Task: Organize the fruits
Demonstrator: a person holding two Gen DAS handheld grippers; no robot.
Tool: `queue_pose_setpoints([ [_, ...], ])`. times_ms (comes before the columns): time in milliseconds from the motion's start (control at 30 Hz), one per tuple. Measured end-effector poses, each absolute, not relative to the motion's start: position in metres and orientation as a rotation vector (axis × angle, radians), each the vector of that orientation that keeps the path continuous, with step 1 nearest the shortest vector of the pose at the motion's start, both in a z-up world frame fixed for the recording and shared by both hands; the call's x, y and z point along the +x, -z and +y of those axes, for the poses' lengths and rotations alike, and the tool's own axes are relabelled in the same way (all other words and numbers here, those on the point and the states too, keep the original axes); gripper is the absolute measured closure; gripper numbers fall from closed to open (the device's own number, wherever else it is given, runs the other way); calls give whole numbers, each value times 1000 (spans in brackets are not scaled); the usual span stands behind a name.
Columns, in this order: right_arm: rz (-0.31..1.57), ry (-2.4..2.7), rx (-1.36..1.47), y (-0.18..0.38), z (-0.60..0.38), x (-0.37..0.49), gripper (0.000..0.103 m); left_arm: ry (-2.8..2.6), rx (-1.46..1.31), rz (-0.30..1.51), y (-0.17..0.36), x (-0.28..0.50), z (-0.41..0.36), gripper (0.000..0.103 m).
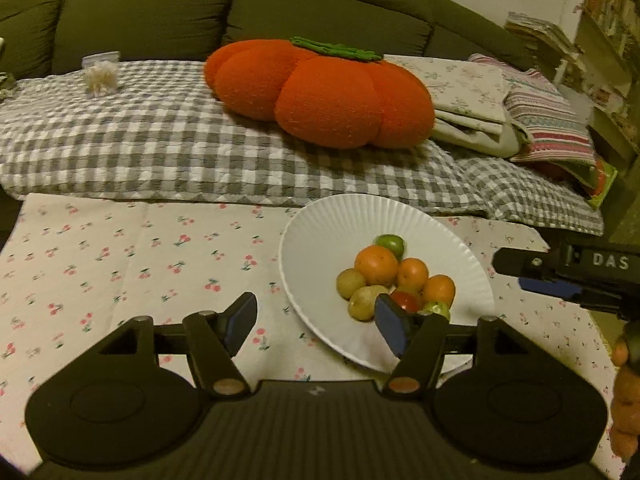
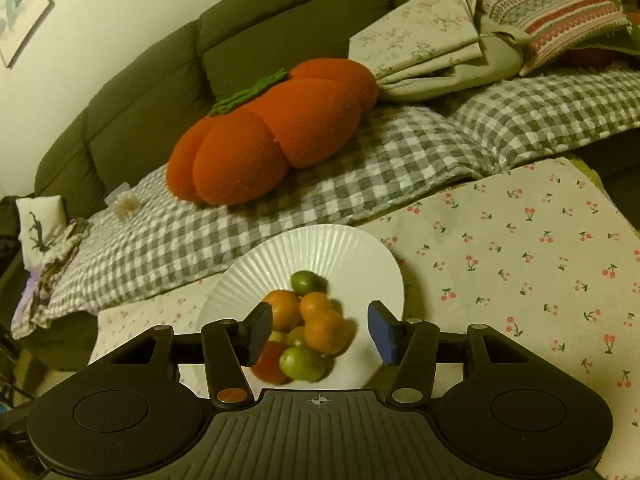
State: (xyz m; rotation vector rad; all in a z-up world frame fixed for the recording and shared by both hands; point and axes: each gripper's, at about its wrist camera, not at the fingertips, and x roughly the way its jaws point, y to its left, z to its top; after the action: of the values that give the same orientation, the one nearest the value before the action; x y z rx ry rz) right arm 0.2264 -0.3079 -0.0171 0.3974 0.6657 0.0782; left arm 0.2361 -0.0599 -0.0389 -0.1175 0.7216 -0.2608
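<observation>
While both pairs of fingers are spread wide and hold nothing:
Left gripper [image 1: 316,322]: beside the plate's near edge.
Right gripper [image 2: 320,330]: over the fruit.
Fruit: small orange, green and red pieces [image 2: 308,330] piled on a ribbed white paper plate [image 2: 320,246].
Worktop: cherry-print cloth [image 2: 520,248].

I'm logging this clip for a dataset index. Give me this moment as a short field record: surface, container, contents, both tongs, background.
surface: cherry-print cloth
container: white ridged plate
contents: fruit pile of orange, yellow-green, green and red pieces, all on the plate
left tongs: open, empty, over the plate's near-left rim
right tongs: open, empty, straddling the fruit pile
background: pumpkin cushion on checked blanket, green sofa
</observation>
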Motion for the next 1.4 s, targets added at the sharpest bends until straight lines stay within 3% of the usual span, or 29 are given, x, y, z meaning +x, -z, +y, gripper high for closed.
queue_pose_setpoints([
  [100,675,-88,395,12,-303,216,51,222,-113,729,34,226,-60,35],
  [200,682,-102,368,7,-294,201,51,193,-90,722,29,212,-62,26],
  [533,662,-148,283,-11,-268,158,51,133,-68,733,16,171,-59,22],
  [700,618,-158,226,-22,-253,131,43,108,-57,718,6,145,-52,19],
  [933,604,-179,188,-26,-239,87,42,70,-37,669,-5,104,-39,14],
  [1167,581,-175,145,-27,-225,58,27,50,-21,630,-8,63,-30,9],
  [1400,610,-128,169,-14,-225,33,22,33,-62,657,1,39,-17,7],
])
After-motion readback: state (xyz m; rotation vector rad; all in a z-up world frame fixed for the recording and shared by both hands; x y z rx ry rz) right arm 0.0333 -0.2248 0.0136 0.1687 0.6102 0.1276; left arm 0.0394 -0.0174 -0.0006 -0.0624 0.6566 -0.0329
